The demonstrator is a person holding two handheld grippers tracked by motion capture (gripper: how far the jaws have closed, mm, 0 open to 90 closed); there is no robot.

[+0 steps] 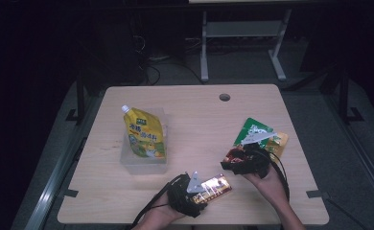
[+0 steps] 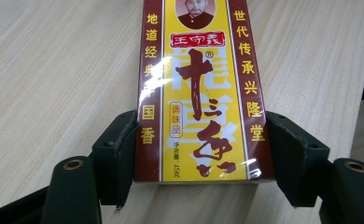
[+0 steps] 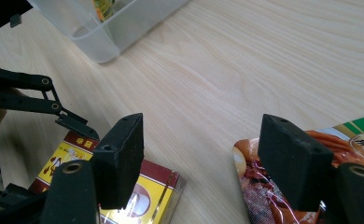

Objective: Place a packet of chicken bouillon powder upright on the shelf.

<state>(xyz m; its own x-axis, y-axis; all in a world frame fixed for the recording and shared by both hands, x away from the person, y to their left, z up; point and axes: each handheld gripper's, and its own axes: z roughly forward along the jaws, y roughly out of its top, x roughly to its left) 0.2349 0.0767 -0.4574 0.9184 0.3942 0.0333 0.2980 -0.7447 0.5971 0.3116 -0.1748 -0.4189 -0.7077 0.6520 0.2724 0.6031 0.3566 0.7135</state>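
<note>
Your left gripper [image 2: 199,154] clamps the red-and-yellow cardboard spice box [image 2: 199,88] squarely by its sides, ready to lift; your right gripper [image 3: 208,158] hovers unclenched, holding nothing, over the red foil packet [image 3: 283,196].

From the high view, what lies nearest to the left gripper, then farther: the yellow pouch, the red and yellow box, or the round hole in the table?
1. The red and yellow box, between the left gripper's fingers, at the near edge.
2. The yellow pouch, lying in a clear tub to the left, farther back.
3. The round hole, near the table's far edge.
</note>
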